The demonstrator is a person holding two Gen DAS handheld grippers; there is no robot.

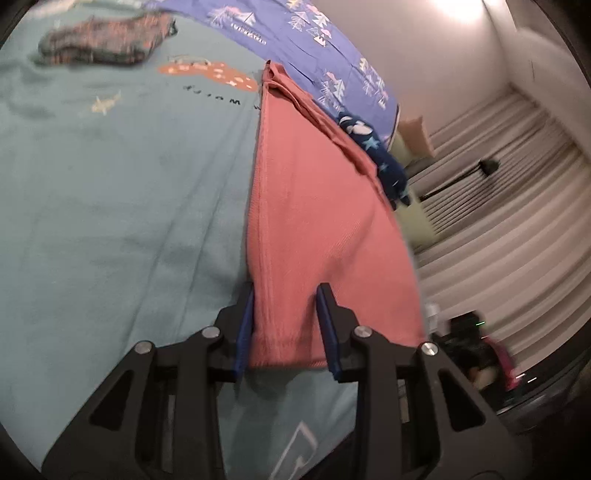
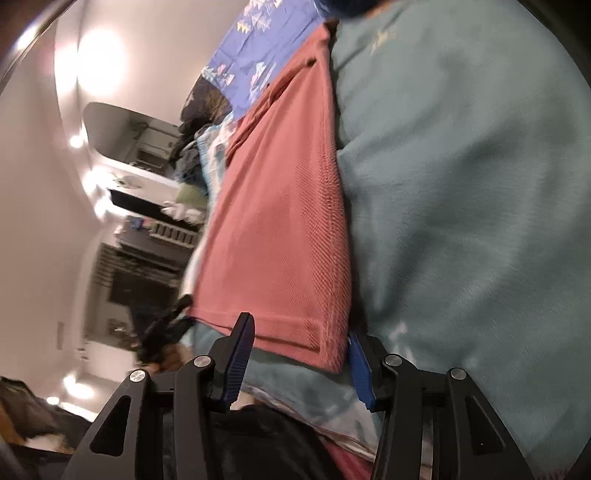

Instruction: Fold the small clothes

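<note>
On the bed, a teal blanket with printed figures covers the surface, and a salmon-pink knit garment lies flat along it as a long folded strip. My left gripper sits at the garment's near hem. Its blue-padded fingers stand partly apart, one at the folded left edge of the cloth and the other over the hem further right, with the pink fabric lying between them. I see a gap beside the pads and no pinch in the cloth, so I record the jaws as narrow but not clamped.

From the right wrist view, the same pink garment lies against the teal blanket, its ribbed side edge running away from me. My right gripper is at the near corner of the hem. One blue pad rests above the hem, the other sits just outside the corner against the blanket, and the corner lies between them. These jaws are likewise partly apart, with no grip on the fabric that I can confirm.

Beyond the garment, a purple sheet printed with white trees lies along the far side of the bed. A dark navy item with stars rests just beside the pink strip's far edge. A dark patterned folded cloth lies well apart, on the blanket. Both views are motion-blurred.
</note>
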